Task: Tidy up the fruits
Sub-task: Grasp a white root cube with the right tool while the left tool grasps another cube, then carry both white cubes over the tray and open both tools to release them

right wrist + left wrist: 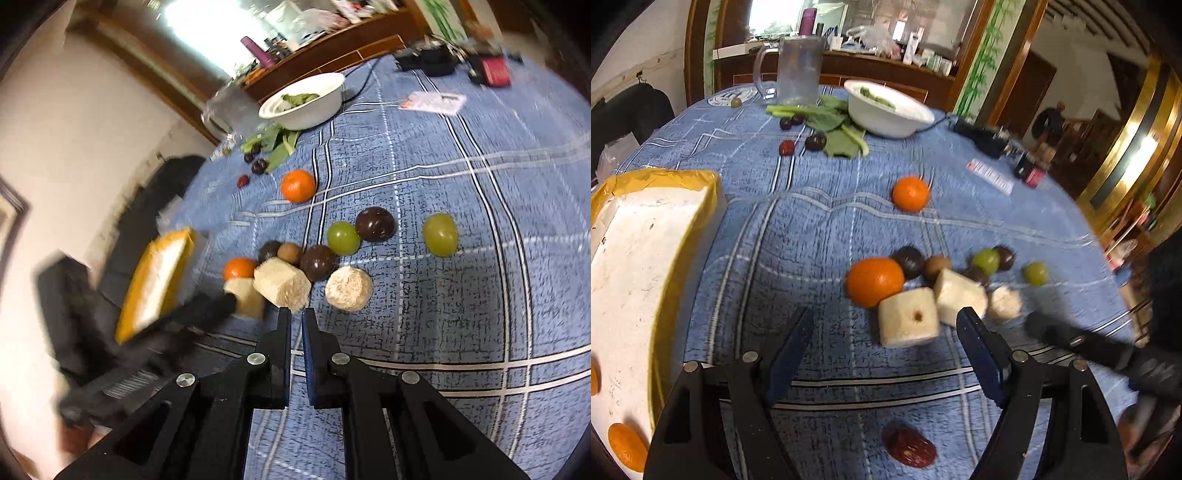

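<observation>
Reach step: left gripper point(884, 326) wide, empty, nearing cube point(909, 318); right gripper point(296, 314) closed, empty. Next: straddle cube at 12, clamp.

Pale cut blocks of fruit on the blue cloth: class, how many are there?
3, clustered: a pale block with a centre hole nearest the round orange, an angular pale block beside it, a round crumbly pale piece at the end.
</observation>
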Demonstrator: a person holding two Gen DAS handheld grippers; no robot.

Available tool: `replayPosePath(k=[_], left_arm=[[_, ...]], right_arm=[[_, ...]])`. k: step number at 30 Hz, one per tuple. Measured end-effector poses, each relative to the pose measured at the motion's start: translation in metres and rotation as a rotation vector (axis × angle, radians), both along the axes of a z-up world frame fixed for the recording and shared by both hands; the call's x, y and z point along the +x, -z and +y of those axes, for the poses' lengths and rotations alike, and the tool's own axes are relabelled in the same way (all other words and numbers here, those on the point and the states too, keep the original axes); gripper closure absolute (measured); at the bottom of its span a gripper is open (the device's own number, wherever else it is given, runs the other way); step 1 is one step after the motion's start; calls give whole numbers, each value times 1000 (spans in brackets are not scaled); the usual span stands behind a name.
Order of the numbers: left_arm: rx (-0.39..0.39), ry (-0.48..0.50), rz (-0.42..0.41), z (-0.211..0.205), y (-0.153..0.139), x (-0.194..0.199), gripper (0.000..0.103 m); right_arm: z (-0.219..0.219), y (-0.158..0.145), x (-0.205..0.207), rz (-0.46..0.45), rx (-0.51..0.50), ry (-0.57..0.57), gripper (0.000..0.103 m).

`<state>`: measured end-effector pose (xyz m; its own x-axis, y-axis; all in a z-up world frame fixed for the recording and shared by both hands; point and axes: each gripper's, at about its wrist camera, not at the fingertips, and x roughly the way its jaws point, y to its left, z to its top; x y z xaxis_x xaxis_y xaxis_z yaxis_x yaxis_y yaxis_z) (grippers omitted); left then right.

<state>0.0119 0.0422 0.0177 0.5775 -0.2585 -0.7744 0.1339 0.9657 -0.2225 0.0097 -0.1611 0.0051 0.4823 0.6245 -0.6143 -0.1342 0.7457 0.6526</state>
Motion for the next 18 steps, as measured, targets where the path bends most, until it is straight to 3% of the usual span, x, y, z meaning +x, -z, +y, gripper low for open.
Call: replayPosePath(k=[5,7,8,9,13,18], left_arm=[[8,47,-1,-12,7,4,32],[18,67,-26,-19,5,1,45],[46,64,-36,-22,4,-1,68],[64,61,-35,-23,4,-1,71],[43,47,-38,-16,1,-7,71],[-9,18,-87,8,-22,-32,71]], right_arm=[[-11,6,2,37,128,16,96],[-10,5,2,32,145,14,96],[-10,4,2,31,152,12,96],[-9,4,2,29,161,8,96],[-10,6,3,27,210,1,96],[-20,16,2,51,369,-3,96]])
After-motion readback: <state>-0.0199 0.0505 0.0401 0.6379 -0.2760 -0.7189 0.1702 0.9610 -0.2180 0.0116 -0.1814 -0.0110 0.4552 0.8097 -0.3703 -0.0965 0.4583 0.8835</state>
